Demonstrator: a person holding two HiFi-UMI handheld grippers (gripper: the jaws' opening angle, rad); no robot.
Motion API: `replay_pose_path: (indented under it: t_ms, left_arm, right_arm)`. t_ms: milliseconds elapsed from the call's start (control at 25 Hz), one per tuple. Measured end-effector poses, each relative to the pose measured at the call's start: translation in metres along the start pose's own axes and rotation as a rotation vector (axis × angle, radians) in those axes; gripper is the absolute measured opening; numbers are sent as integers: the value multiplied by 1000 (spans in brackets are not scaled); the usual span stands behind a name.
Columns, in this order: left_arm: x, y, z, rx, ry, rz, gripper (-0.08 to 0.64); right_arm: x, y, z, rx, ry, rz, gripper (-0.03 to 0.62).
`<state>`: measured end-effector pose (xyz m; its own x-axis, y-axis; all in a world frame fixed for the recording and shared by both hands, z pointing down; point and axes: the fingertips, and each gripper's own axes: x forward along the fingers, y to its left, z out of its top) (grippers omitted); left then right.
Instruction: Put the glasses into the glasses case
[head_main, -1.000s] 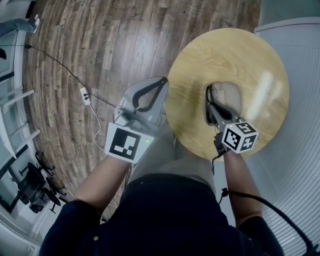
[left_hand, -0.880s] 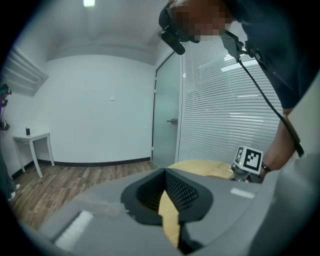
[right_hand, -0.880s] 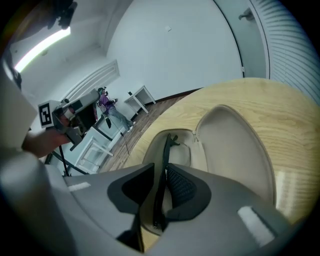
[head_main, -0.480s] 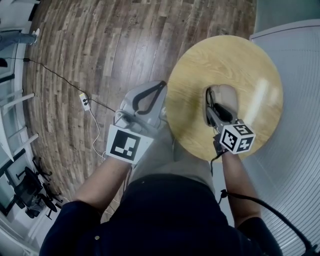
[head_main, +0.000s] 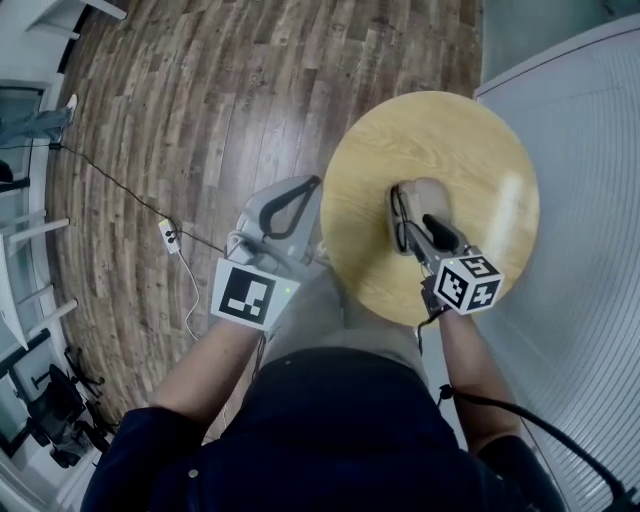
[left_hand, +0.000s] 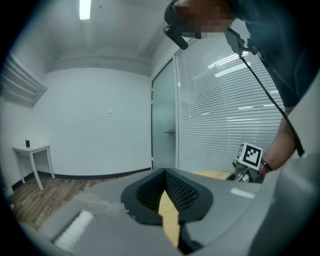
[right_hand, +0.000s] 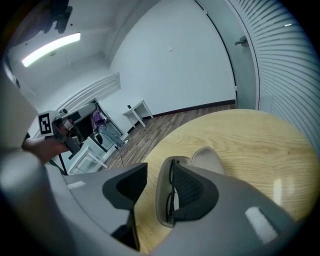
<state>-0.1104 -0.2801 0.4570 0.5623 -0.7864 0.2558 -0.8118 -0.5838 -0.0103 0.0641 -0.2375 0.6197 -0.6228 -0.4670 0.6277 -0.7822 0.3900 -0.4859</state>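
Observation:
A beige glasses case (head_main: 432, 192) lies open on the round wooden table (head_main: 380, 150). Dark-framed glasses (head_main: 400, 212) lie folded in its tray (right_hand: 161, 202), and its lid (right_hand: 209, 159) is laid back. My right gripper (head_main: 425, 232) hangs just above the case. Its jaws have just been opening and now stand open, with nothing between the pads. In the right gripper view the glasses (right_hand: 172, 200) show beside the right pad. My left gripper (head_main: 316, 184) is shut and empty, held off the table's left edge above the floor.
White slatted blinds (head_main: 590, 200) run close along the table's right side. A power strip (head_main: 170, 236) with a black cable lies on the wooden floor to the left. A small white side table (left_hand: 32, 150) stands by the far wall.
The right jaws have opened and lifted off the case, leaving the glasses lying in it. Both grippers have risen a little. The left gripper stays shut.

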Motion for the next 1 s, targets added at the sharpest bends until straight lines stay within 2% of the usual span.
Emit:
replay_pose_path:
  t_ms: [160, 320, 480, 720, 840, 1000]
  left_arm:
    - [-7, -10, 30, 32, -50, -19, 0]
    - [-17, -21, 46, 40, -69, -29, 0]
    - [-27, -33, 58, 47, -86, -36, 0]
    - [-43, -49, 93, 96, -150, -50, 0]
    - [-47, -60, 103, 136, -163, -64, 0]
    - [-56, -70, 114, 151, -191, -65, 0]
  right_arm:
    - [-26, 12, 7, -11, -27, -4, 176]
    - [-47, 26, 11, -29, -58, 1, 176]
    - [-68, 45, 17, -50, -120, 45, 176]
    - [-110, 75, 48, -139, -305, 112, 175]
    - [-135, 76, 60, -173, -390, 103, 175]
    - [-172, 80, 68, -206, -481, 101, 175]
